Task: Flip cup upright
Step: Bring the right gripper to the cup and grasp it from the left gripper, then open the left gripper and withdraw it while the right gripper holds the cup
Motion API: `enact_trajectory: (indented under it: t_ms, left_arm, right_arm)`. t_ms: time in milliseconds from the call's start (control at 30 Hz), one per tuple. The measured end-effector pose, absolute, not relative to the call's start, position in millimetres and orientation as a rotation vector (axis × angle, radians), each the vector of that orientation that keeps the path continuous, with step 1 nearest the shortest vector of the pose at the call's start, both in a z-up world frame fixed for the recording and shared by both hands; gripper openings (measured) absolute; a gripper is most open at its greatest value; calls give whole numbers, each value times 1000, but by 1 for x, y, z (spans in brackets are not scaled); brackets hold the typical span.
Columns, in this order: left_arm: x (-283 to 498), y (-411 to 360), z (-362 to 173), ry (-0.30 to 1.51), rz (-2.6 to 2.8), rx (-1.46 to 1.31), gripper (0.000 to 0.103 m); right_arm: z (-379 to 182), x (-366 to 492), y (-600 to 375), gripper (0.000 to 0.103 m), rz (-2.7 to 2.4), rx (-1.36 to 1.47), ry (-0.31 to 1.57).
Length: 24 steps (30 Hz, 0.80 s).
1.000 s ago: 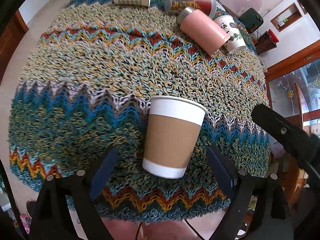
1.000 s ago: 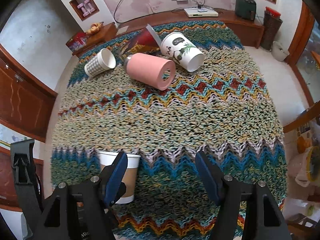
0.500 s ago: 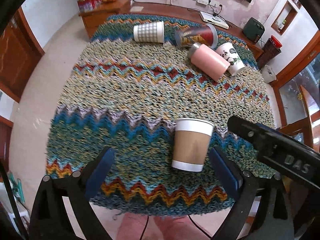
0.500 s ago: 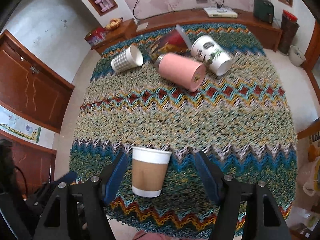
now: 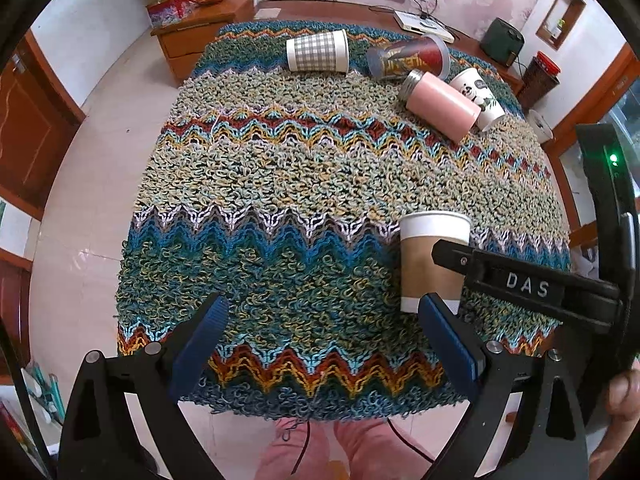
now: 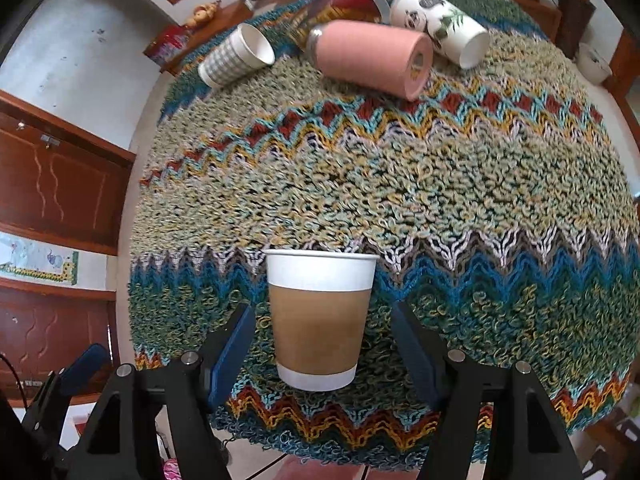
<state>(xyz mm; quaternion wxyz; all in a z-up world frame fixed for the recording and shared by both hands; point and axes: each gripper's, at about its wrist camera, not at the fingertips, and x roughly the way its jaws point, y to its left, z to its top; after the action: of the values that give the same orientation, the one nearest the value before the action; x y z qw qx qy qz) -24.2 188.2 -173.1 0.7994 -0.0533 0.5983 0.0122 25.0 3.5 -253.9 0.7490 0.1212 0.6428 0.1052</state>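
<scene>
Zigzag-knit covered surface (image 5: 304, 176) carrying a brown paper cup (image 6: 320, 316) upright near the near edge, four tumbled cups (image 5: 318, 56) along the far edge.

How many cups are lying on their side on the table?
4, all at the far end: the checked cup, the red tumbler, the pink tumbler and the panda cup. The brown cup stands upright.

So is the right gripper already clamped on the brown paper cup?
No: in the right wrist view the right gripper is open, with a gap between each blue pad and the upright brown paper cup.
</scene>
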Motion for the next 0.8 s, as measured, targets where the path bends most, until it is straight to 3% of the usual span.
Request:
enact_trajectory:
  t_ms: [567,633,800]
  left_arm:
    - [-17,194,-190,1295,-42,-97,97]
    - [-17,196,-192,1298,-40,-100,97]
    - [-14,199,-196,1298,-27,-87,97]
  right_arm:
    - [-284,48,25,71,258,281,1544]
    - [-288,50,26,65,270,303,1562]
    - [-289,55,29,65,276,281,1573]
